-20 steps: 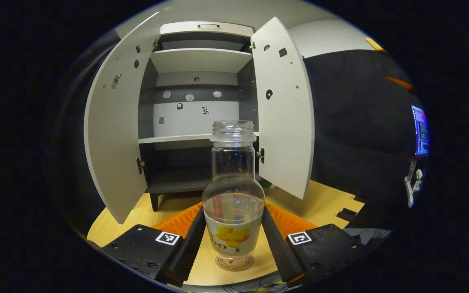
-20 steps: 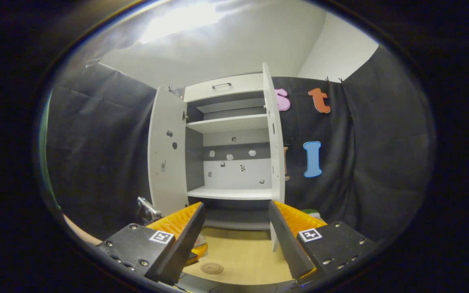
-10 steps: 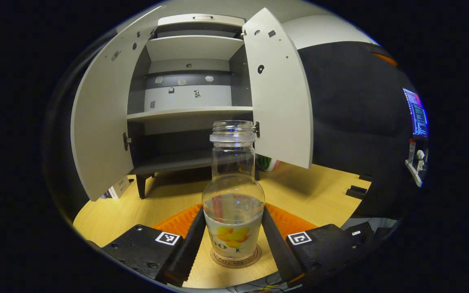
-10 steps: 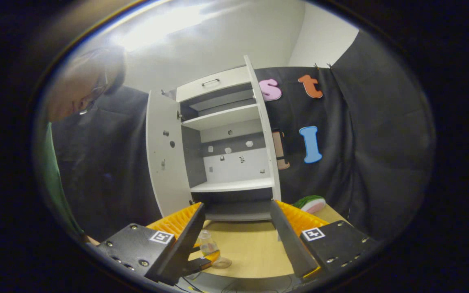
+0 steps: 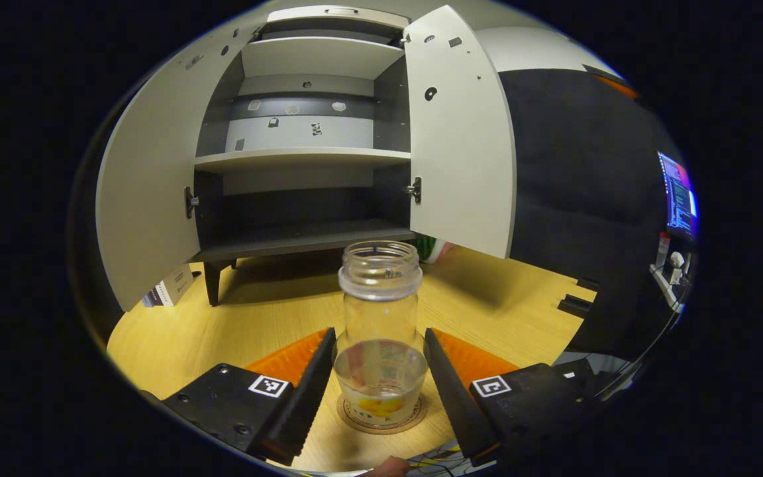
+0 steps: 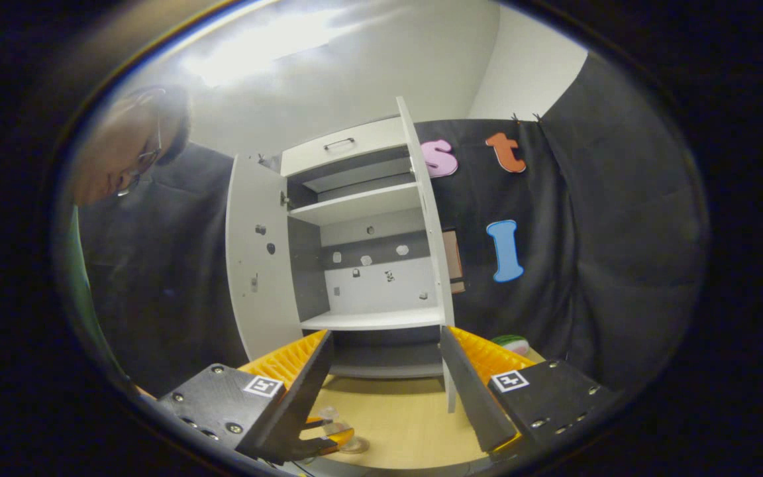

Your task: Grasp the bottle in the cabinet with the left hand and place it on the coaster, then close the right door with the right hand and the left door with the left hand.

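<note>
- In the left gripper view, the bottle (image 5: 379,331) stood upright on the coaster (image 5: 381,415) on the wooden table (image 5: 222,331), its long axis vertical and its open, capless mouth pointing up toward the cabinet (image 5: 302,132) behind it.
- The left gripper (image 5: 379,387) bracketed the bottle's lower body. Its fingers (image 5: 308,391) lay close beside the glass on both sides, but whether they pressed it or had let go could not be told.
- The placing step looked to be at its end, the bottle's base resting inside the coaster's ring. The next move would call for spreading the fingers and backing straight away without tipping the tall, narrow-necked bottle.
- Both doors stood wide open: the left door (image 5: 150,199) and the right door (image 5: 461,146).
- In the right gripper view, the right gripper (image 6: 385,391) hung spread apart with nothing between its fingers, aimed at the cabinet and the near edge of the right door.
- Low at the left of that view the bottle showed small and partly hidden behind the finger, with the left gripper's tips by it.
- The right hand's step, swinging the right door shut, was not yet begun; it would call for reaching past the door's free edge and pushing it inward.
</note>
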A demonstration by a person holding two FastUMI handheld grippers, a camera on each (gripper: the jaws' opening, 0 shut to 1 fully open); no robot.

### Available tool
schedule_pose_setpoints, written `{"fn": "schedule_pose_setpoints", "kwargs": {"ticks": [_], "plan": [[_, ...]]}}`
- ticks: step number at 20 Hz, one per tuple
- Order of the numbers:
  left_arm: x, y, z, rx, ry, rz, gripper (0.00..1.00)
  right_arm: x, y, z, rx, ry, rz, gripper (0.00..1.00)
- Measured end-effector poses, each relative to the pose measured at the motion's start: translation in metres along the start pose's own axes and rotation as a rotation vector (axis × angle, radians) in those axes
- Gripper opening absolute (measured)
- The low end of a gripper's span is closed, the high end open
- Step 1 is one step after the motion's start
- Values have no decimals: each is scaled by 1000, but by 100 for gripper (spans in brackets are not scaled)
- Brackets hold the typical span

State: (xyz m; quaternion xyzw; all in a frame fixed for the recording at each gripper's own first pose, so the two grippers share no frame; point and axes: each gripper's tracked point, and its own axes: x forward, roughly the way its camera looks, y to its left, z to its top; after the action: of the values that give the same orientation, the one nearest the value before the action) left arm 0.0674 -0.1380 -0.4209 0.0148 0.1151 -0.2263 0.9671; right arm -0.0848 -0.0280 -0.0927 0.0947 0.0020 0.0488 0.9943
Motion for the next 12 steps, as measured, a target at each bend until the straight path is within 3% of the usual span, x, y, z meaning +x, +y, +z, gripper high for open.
{"fn": "schedule_pose_setpoints", "kwargs": {"ticks": [7, 11, 12], "plan": [[-22, -4, 35, 49, -8, -43, 86, 2, -2, 4, 23, -48, -41, 98], [-41, -14, 61, -22, 66, -115, 87, 4, -12, 14, -1, -79, -103, 98], [-45, -14, 75, -36, 56, -125, 88, 7, -29, 30, -4, -96, -116, 98]]}}
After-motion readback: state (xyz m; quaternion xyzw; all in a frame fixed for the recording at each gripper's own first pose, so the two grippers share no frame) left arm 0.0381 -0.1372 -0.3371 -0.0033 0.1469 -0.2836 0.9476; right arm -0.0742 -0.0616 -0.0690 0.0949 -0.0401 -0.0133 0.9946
